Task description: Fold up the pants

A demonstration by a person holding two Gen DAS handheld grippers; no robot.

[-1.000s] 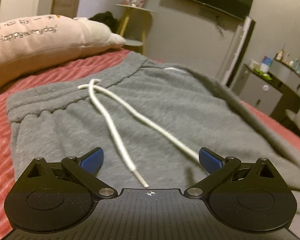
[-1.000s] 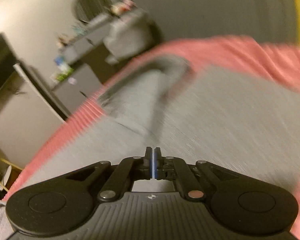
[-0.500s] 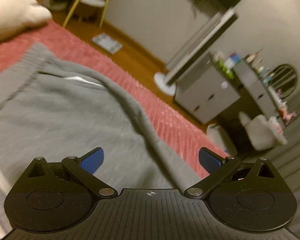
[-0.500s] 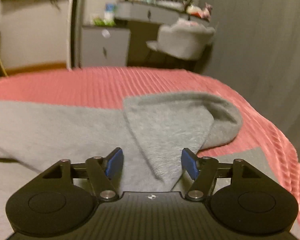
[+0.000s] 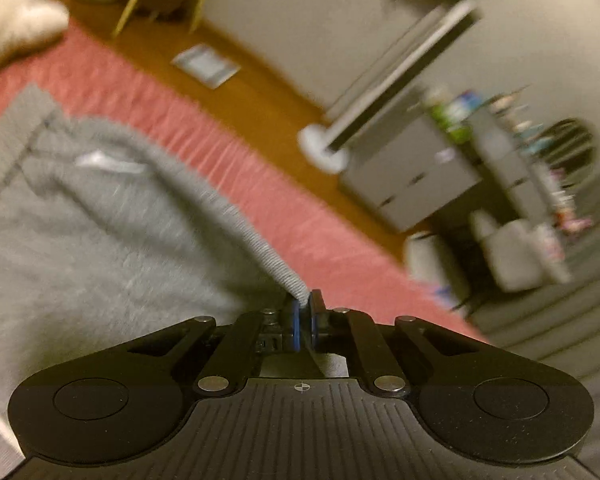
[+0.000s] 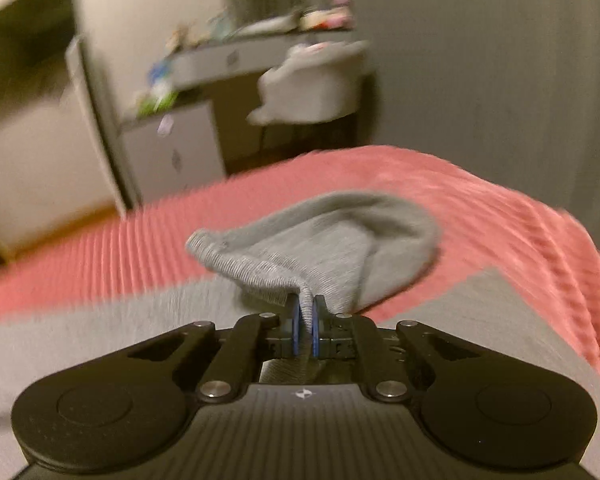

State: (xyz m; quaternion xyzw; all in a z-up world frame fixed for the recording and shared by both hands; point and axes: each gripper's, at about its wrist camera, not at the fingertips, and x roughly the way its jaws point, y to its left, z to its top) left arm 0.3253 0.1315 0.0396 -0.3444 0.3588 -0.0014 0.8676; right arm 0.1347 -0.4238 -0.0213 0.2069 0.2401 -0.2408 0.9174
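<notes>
Here the fold is at its gripping stage: both tongs have just been closing, each with cloth between its jaws. The left tongs (image 5: 305, 312) pinch the ribbed side edge of the grey pants (image 5: 100, 240) near the waistband end, where a pale tag or cord end shows on the fabric. The right tongs (image 6: 305, 320) pinch a bunched piece of the cuff end (image 6: 320, 240) of one leg, which rises from the bed in a soft peak.

The pants lie spread over the red ribbed bedspread (image 6: 100, 240); in the right wrist view, grey fabric also stretches flat beneath the tool, so the other leg or the body of the garment seems to lie just under it.

With both ends pinched, the next move probably calls for lifting the two pinched edges together and carrying them across the garment so one half lands on the other, keeping the cloth taut enough between the tools not to sag or twist.

Both tools point forward and moderately downward toward the bed. Both views are blurred. Beyond the bed, a dresser (image 5: 412, 184) and a pale chair (image 6: 312, 80) stand well apart from the work.
</notes>
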